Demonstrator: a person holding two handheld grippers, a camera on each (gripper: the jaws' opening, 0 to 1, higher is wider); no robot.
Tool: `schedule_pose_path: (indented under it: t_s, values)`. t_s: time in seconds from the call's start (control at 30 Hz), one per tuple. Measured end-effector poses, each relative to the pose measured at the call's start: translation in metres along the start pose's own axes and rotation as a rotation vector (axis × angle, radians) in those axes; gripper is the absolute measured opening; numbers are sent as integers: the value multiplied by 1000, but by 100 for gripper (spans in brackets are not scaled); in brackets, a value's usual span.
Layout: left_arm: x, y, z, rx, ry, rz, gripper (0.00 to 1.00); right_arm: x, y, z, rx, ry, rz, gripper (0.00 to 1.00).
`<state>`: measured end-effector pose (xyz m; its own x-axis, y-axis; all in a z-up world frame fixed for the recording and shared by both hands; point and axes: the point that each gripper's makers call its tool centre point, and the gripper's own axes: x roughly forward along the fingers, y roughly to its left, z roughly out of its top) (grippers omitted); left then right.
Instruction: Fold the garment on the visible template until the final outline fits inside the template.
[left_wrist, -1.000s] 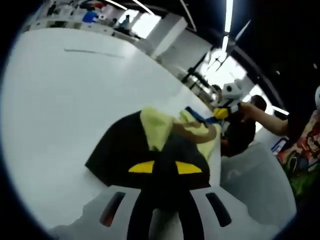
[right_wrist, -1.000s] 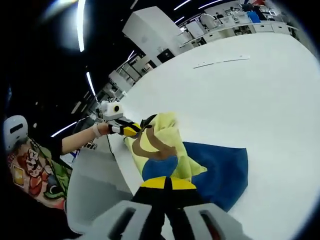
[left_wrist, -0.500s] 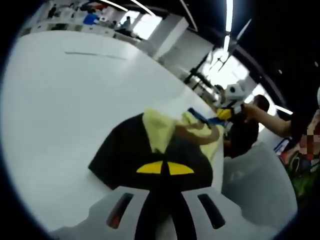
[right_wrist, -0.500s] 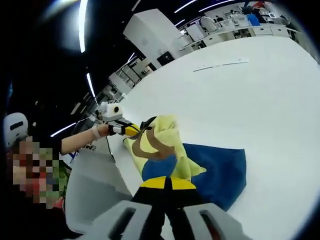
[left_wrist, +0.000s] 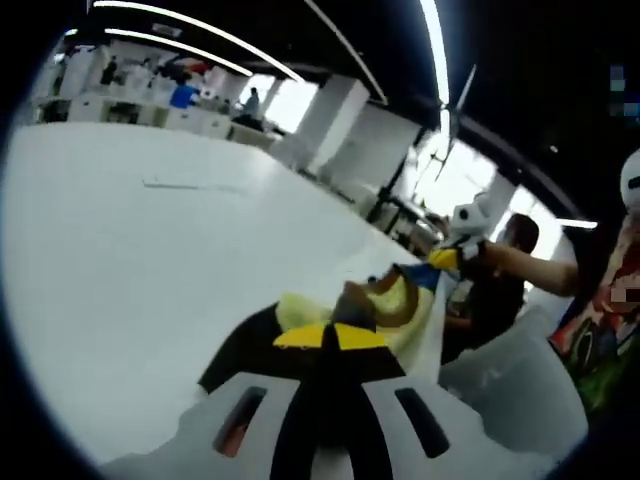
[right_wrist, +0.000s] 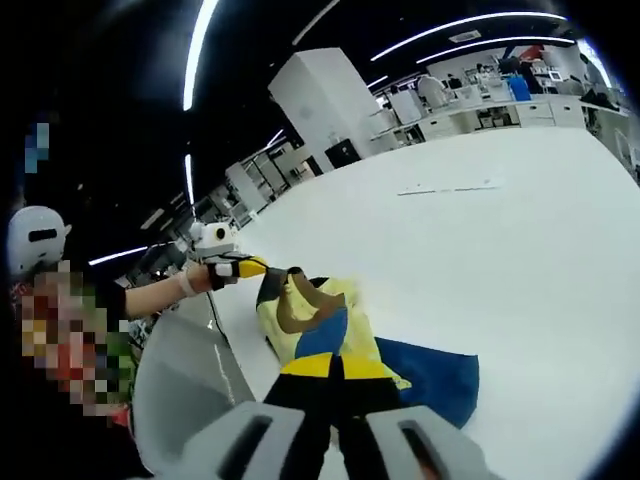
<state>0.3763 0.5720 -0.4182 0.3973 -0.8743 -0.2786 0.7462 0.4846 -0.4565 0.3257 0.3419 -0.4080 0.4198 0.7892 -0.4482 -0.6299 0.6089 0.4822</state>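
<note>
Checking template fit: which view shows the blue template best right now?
Right gripper view. The blue template lies flat on the white table with its colour and far edge plain, beside the yellow garment. In the left gripper view it reads as a dark shape, mostly hidden behind the left gripper.

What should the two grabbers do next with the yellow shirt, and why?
Probably carry the held edge forward and lay it down flat. Both grippers, the left gripper and the right gripper, are pinched shut on the yellow garment, which hangs lifted and bunched above the blue template on the white table, so the fold isn't finished.
</note>
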Motion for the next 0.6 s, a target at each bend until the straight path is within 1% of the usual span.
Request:
schedule_pose_path:
  t_s: [0.07,0.1,0.13,0.17,0.3,0.33,0.4,0.43,0.47,0.5,0.53,0.57,0.6]
  values:
    - [-3,-1,12,18,-36,10,0,-3,1,11,-21,-31,-8,0]
    - [-6,-2,18,21,-43,15,0,-5,3,20,-30,-51,-8,0]
    - [-8,-4,28,40,-65,18,0,-7,4,29,-46,-75,-12,0]
    - [-10,-6,33,46,-71,17,0,-8,5,36,-58,-94,-17,0]
    - [-17,-8,65,93,-123,32,0,-13,9,69,-96,-160,-22,0]
    - [-20,-10,75,104,-139,35,0,-15,11,80,-114,-181,-23,0]
    - [-24,-11,92,122,-175,48,0,-16,14,94,-133,-202,-23,0]
    - [-25,-13,100,130,-189,45,0,-18,17,106,-157,-223,-22,0]
    - [-28,-13,112,146,-214,56,0,-18,19,114,-169,-233,-20,0]
    - [-29,-13,119,152,-227,55,0,-20,21,124,-185,-244,-16,0]
    - [-31,-14,125,157,-234,53,0,-20,22,127,-190,-249,-15,0]
    - [-32,-13,135,173,-255,61,0,-21,25,138,-209,-266,-8,0]
    - [-33,-12,139,172,-256,59,0,-21,26,144,-215,-274,-5,0]
